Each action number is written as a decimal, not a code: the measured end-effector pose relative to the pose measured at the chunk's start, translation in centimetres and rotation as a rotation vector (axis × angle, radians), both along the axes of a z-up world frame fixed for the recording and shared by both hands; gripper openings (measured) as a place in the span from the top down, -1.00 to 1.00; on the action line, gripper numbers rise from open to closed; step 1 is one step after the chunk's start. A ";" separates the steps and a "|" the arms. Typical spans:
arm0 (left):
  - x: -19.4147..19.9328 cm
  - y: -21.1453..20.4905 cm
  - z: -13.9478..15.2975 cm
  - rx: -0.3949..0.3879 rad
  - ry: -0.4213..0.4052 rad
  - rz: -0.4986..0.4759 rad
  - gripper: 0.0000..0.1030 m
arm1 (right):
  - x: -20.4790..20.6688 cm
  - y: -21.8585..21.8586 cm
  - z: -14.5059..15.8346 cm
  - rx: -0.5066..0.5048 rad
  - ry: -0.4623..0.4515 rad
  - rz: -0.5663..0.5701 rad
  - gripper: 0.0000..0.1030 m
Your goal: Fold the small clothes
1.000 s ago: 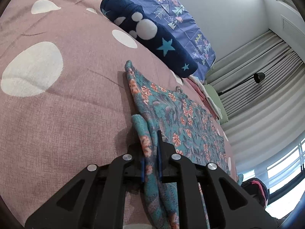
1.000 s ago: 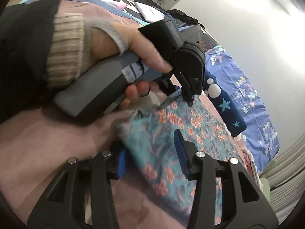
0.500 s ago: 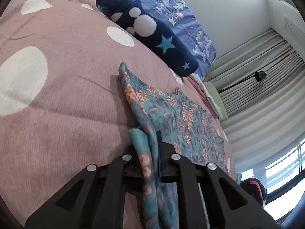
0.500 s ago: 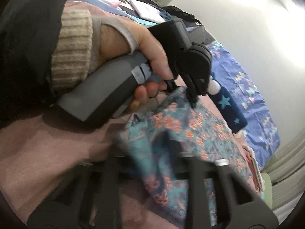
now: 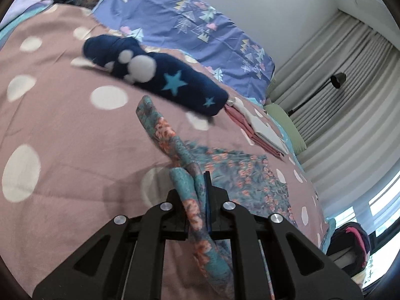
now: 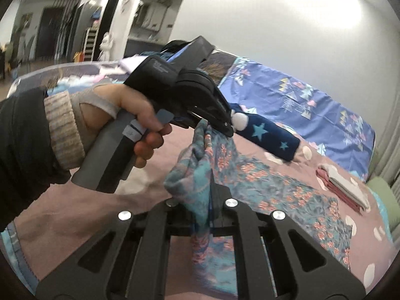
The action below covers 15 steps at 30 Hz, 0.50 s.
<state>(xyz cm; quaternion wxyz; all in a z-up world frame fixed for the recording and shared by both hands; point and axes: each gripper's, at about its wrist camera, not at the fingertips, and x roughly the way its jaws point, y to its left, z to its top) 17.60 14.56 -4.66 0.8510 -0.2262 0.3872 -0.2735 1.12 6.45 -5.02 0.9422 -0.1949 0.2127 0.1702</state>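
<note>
Two grippers pinch one flowery teal cloth (image 5: 232,175) near the bed's (image 5: 62,130) middle: the left gripper (image 5: 197,200) and the right gripper (image 6: 207,200). One starry navy roll (image 5: 175,85) lies beyond.

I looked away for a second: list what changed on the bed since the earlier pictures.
The right gripper, open around the floral garment before, has just been closing and now pinches its edge. Both grippers lifted that edge off the pink bedspread. The left gripper stays clamped; the navy roll is unmoved.
</note>
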 end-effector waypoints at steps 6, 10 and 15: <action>-0.1 -4.9 1.7 0.058 -0.011 -0.025 0.83 | 0.1 -5.5 1.3 0.140 0.052 -0.059 0.87; 0.1 -8.6 2.4 0.096 -0.017 -0.052 0.83 | -0.1 -8.7 1.3 0.188 0.066 -0.089 0.87; 0.7 -13.4 2.4 0.140 -0.015 -0.080 0.83 | 0.0 -12.9 1.1 0.262 0.096 -0.133 0.87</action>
